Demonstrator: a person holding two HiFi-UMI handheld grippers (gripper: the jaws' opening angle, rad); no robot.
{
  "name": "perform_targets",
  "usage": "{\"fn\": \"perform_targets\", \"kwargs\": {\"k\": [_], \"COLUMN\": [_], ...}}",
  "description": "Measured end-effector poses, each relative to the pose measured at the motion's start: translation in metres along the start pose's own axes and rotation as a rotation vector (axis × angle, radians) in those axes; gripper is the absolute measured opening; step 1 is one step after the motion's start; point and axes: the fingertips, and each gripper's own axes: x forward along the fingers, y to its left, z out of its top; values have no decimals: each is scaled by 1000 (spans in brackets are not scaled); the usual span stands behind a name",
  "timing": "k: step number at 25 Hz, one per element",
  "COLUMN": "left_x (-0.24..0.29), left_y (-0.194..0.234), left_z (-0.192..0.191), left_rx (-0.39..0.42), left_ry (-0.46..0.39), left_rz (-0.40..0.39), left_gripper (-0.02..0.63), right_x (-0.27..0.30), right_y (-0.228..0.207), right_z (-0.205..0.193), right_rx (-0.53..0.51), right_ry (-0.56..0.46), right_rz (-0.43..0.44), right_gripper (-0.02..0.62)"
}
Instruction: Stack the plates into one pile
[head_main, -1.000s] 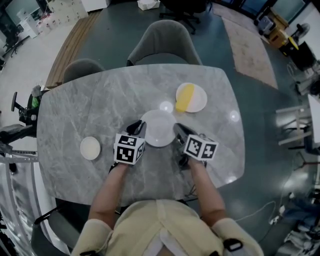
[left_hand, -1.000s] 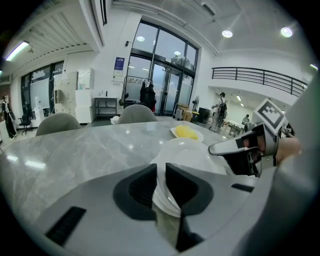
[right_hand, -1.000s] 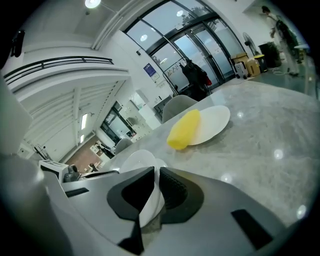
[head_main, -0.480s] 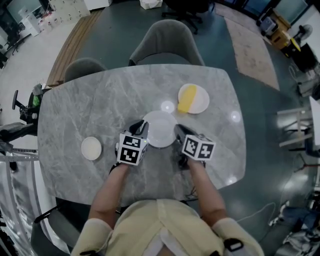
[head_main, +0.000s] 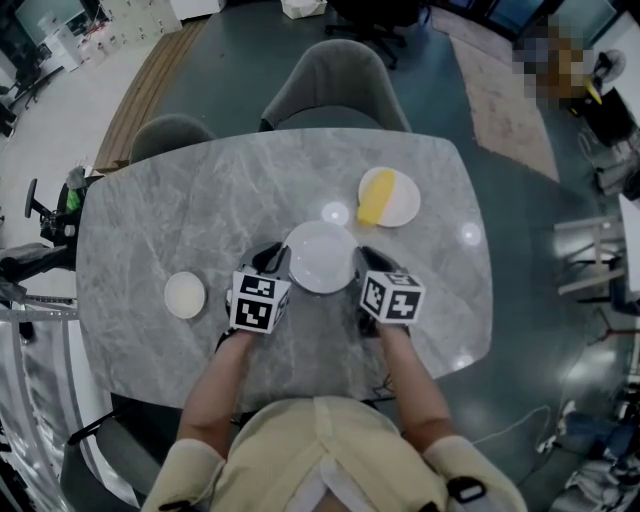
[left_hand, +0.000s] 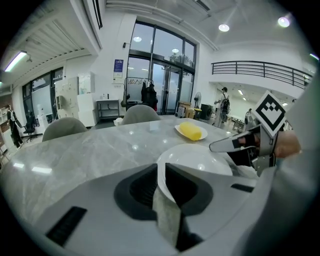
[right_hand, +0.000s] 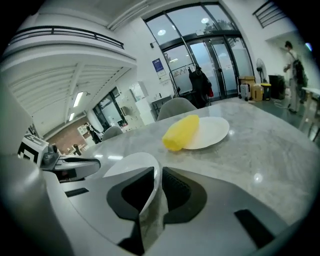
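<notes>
A large white plate (head_main: 321, 257) sits at the middle of the grey marble table (head_main: 200, 200). My left gripper (head_main: 278, 259) is shut on its left rim and my right gripper (head_main: 362, 262) is shut on its right rim. In the left gripper view the plate (left_hand: 200, 161) has its edge pinched between the jaws (left_hand: 161, 176). The right gripper view shows the same plate (right_hand: 131, 164) clamped between that gripper's jaws (right_hand: 159, 181). A second white plate (head_main: 400, 200) behind and to the right carries a yellow object (head_main: 374, 196). A small white plate (head_main: 184, 296) lies at the left.
Two grey chairs (head_main: 335, 85) stand at the far side of the table. Ceiling lights are mirrored in the marble between the plates. A person's arms and beige top fill the near edge. Office furniture lines the room's edges.
The right gripper's marker cube has rolled a little. The large plate and the left gripper stay in nearly the same place.
</notes>
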Motion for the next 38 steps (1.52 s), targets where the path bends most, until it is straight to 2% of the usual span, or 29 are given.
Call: {"fn": "perform_targets", "kwargs": {"k": [8, 13, 20, 38], "left_x": [-25, -47, -71, -102], "left_y": [7, 12, 12, 3], "left_z": [4, 12, 20, 14], "left_rx": [-56, -102, -114, -108], "left_ry": [-54, -117, -181, -201], "left_rz": [30, 44, 52, 102], "left_gripper": [48, 34, 15, 9], "right_x": [-17, -31, -45, -78], "right_y": [2, 7, 19, 28], "right_z": [11, 13, 15, 16], "right_rx": [-54, -75, -101, -133], "right_ry": [-36, -52, -77, -139], "right_rz": [-12, -2, 24, 11], "right_gripper": [31, 30, 29, 3]}}
